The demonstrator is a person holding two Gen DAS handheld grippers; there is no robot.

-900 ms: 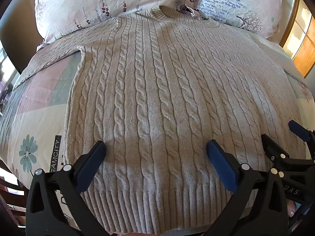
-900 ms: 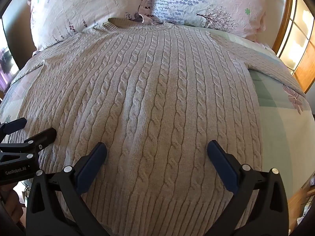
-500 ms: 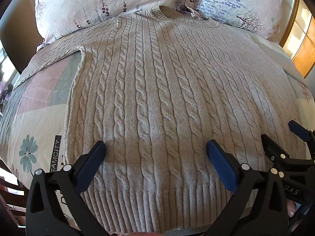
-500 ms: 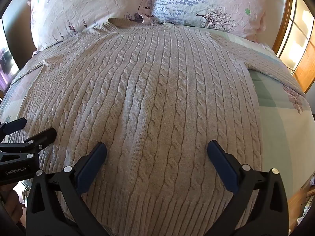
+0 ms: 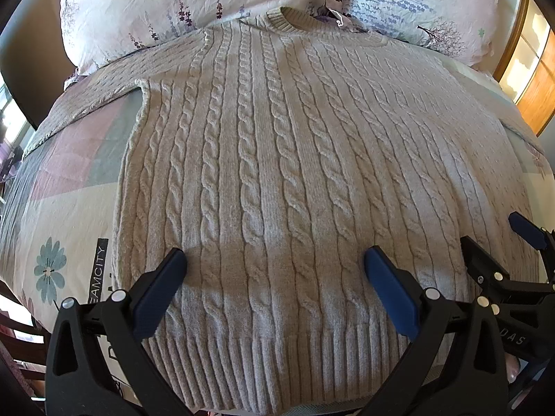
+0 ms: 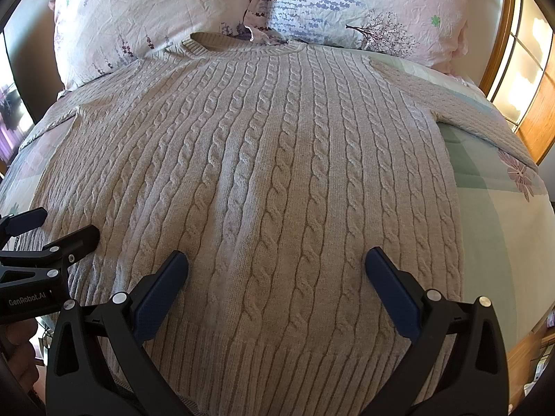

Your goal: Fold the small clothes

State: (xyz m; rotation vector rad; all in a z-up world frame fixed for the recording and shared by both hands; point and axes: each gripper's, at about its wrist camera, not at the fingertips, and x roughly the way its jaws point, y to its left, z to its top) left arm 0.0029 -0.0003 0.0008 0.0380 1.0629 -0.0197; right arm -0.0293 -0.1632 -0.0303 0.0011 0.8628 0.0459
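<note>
cable-knit sweater flat on bed, long axis bottom-to-top of frame, hem nearest. left gripper and right gripper both spread wide, empty, over hem at lower centre.

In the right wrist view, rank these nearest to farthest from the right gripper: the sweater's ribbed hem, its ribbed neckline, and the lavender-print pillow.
From the right gripper:
1. Ribbed hem, just below the fingers.
2. Ribbed neckline, far end of the sweater.
3. Lavender-print pillow, behind the neckline, upper right.
</note>
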